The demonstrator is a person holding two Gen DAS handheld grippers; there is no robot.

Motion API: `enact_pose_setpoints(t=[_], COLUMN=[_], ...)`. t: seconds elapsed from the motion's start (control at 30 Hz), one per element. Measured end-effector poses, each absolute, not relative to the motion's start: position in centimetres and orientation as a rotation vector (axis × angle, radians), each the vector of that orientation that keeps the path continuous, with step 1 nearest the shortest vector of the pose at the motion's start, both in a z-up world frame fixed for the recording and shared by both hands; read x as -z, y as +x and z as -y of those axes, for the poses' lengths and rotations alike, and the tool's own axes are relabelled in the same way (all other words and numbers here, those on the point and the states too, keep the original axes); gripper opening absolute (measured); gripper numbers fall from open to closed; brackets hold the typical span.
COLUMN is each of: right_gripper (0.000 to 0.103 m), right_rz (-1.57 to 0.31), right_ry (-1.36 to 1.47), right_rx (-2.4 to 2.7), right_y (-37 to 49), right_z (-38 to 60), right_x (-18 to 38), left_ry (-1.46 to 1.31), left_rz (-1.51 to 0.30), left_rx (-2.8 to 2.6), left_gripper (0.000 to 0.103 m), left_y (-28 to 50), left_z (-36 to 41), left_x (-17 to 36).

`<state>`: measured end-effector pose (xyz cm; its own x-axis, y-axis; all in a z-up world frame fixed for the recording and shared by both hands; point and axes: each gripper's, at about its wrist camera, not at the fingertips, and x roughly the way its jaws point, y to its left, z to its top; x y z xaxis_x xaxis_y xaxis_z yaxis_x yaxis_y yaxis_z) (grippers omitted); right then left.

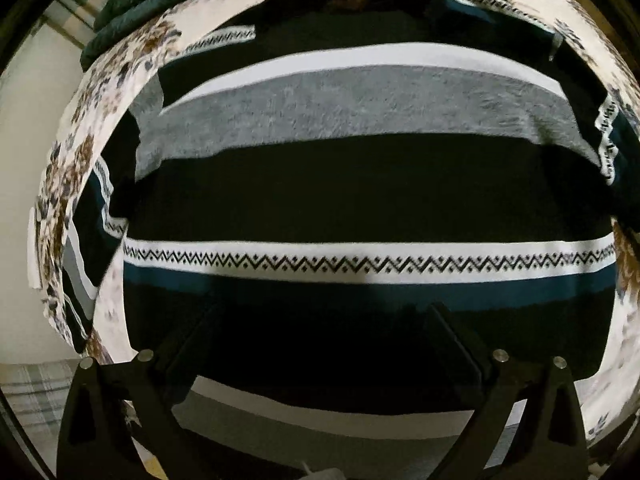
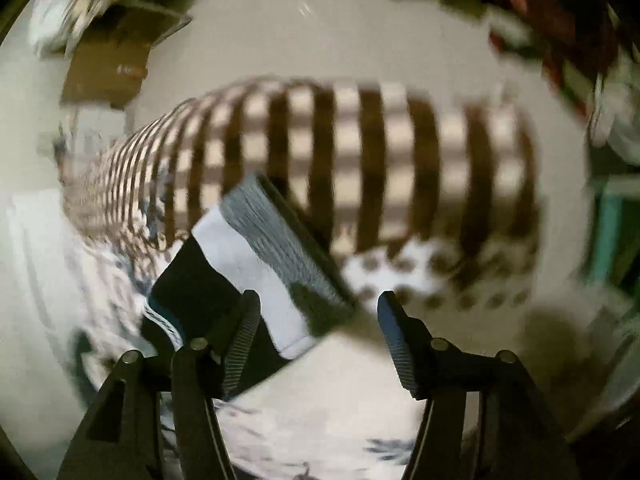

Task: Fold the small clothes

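Note:
A striped sweater [image 1: 360, 184], black with grey, white, teal and zigzag bands, lies spread on a floral sheet [image 1: 80, 160] and fills the left wrist view. My left gripper [image 1: 320, 320] hovers over its lower black band with the fingers [image 1: 452, 340] wide apart and nothing between them. In the blurred right wrist view a corner of the sweater [image 2: 256, 264] lies between and beyond the fingers of my right gripper [image 2: 316, 312]. The jaws stand apart; the cloth rests against the left finger [image 2: 244, 328] only.
A dark green knit garment [image 1: 132, 4] lies at the top left of the sheet. In the right wrist view a brown-and-white checked cloth [image 2: 340, 160] lies ahead, a cardboard box [image 2: 112, 64] at the top left and a teal frame [image 2: 608, 228] at the right.

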<state>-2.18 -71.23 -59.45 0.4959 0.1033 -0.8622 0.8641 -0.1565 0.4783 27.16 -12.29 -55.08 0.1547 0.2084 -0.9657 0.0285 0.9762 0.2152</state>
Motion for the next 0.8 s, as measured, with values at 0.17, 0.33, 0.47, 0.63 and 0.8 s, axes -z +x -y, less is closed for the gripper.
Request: enact_pose_setpoints(t=[0.17, 0.33, 0.47, 0.63, 0.8], right_gripper=[0.063, 0.008, 0.007, 0.007, 0.007], right_rz=[-0.599, -0.533, -0.606, -0.696, -0.893], right_ry=[1.81, 1.781, 1.592, 1.296, 1.019], right_rx=[0.838, 0.843, 0.832, 0.684, 0.423], right_y=[-1.8, 0.3, 2.9, 9.5, 20.2], right_z=[69.2, 68.9, 68.5, 65.1, 55.4], right_x=[62.6, 61.3, 57.2, 48.2, 43.3], left_ry=[0.14, 0.11, 0.071, -0.004, -0.082], left_rz=[-1.44, -1.438, -1.423, -1.411, -1.404], left_rx=[-0.16, -0.196, -0.225, -0.276, -0.342], left_gripper=[0.103, 0.103, 0.103, 0.103, 0.103], left_y=[27.1, 27.2, 27.2, 27.2, 26.6], left_z=[10.9, 9.5, 7.8, 4.7, 0.6], left_x=[55.8, 56.2, 55.7, 55.1, 54.3])
